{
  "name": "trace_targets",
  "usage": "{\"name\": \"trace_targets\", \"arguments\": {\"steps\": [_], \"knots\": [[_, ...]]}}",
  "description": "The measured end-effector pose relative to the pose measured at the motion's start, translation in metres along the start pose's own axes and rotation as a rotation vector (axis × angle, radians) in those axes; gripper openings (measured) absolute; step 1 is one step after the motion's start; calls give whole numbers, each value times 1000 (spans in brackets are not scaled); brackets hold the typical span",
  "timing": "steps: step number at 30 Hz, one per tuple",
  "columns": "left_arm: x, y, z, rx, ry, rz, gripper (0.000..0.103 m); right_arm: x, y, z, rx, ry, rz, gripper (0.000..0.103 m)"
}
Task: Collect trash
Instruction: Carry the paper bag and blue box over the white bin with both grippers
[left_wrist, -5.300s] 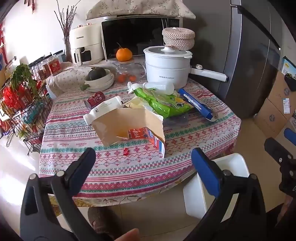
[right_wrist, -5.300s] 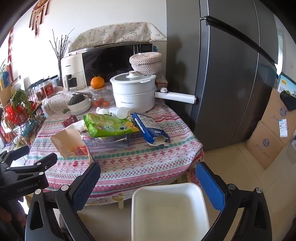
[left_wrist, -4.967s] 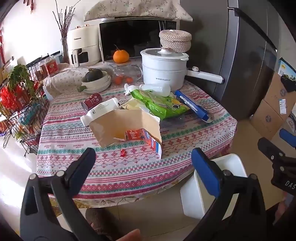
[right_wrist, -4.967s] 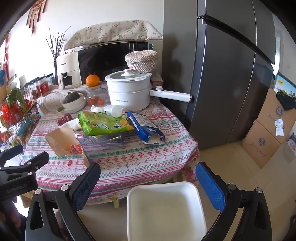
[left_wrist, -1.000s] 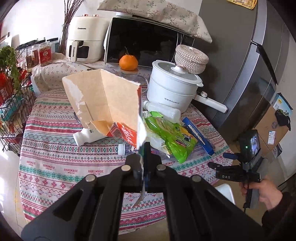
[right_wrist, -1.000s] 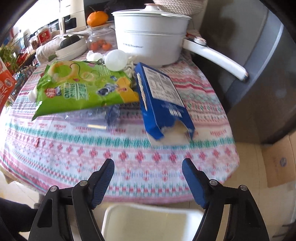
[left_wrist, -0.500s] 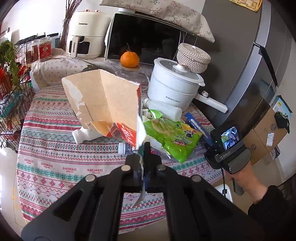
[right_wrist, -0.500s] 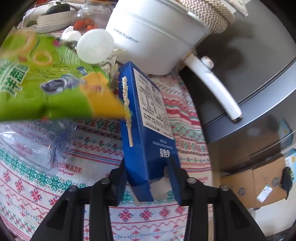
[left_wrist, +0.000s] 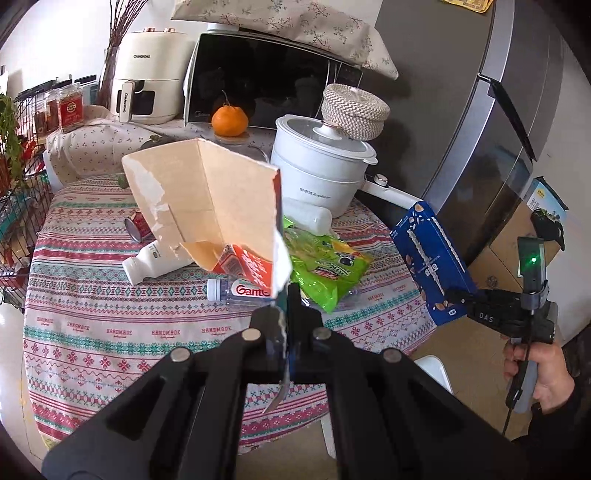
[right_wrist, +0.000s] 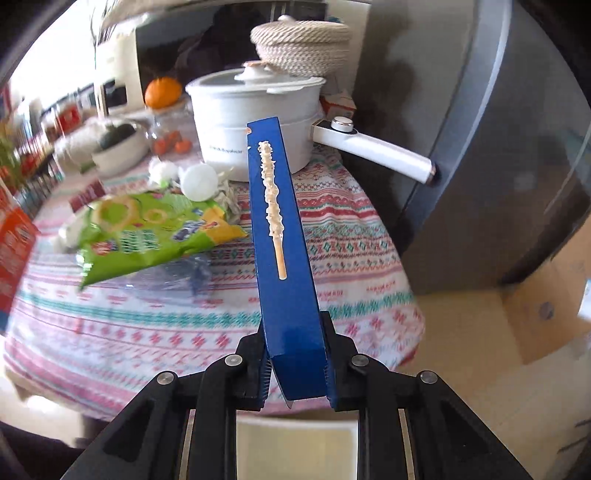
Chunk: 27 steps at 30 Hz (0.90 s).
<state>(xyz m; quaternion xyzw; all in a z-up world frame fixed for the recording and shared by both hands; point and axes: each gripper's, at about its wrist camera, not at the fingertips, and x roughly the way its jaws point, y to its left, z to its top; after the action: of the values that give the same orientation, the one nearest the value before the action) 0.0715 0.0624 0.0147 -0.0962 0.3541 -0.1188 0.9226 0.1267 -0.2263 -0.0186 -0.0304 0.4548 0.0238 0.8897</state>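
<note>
Change since a second ago: the right gripper (right_wrist: 295, 373), then open over the blue box (right_wrist: 284, 236) lying on the table (left_wrist: 110, 332), now has its jaws pressed against the box's sides, and the box is lifted clear, end pointing up. From the left view the box (left_wrist: 428, 258) hangs off the table's right edge, above the floor. The left gripper (left_wrist: 284, 325) is unchanged: clamped on the torn edge of the carton (left_wrist: 207, 206), held up over the table.

Judgement: two pieces of trash are in hand at once; both next need carrying to the white bin (right_wrist: 295, 450), which sits directly below the right gripper, just off the table edge.

Left on the table: green snack bag (left_wrist: 325, 266), white bottle (left_wrist: 155, 262), clear bottle (left_wrist: 236, 291), red can (left_wrist: 136, 225).

Obstacles: the pot (right_wrist: 255, 122) and its handle (right_wrist: 376, 151) stand just behind the box; the fridge (right_wrist: 480, 147) is near on the right. The carton is wide and may foul the bin rim.
</note>
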Motion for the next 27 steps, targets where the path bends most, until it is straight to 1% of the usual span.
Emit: {"name": "trace_targets", "arguments": {"steps": [3, 7, 10, 12, 17, 19, 22, 24, 27], "knots": [[-9, -15, -3, 40, -10, -30, 1, -30, -8, -19, 70, -8, 76, 23], [-22, -41, -11, 96, -7, -115, 1, -60, -19, -48, 138, -26, 160, 23], [-27, -59, -23, 140, 12, -160, 1, -68, -32, -72, 190, -13, 204, 23], [-25, -71, -33, 169, 48, -200, 1, -71, -38, -84, 216, 7, 235, 23], [-14, -103, -65, 246, 152, -292, 1, -84, -46, -110, 197, 5, 249, 23], [-10, -115, -77, 280, 187, -321, 1, -86, -51, -124, 201, 12, 266, 23], [-4, -131, -93, 329, 237, -363, 1, -84, -56, -141, 202, 37, 265, 23], [2, -144, -105, 363, 269, -388, 1, -82, -60, -150, 195, 54, 257, 23], [14, -162, -123, 414, 312, -402, 1, -77, -68, -162, 199, 80, 246, 23]]}}
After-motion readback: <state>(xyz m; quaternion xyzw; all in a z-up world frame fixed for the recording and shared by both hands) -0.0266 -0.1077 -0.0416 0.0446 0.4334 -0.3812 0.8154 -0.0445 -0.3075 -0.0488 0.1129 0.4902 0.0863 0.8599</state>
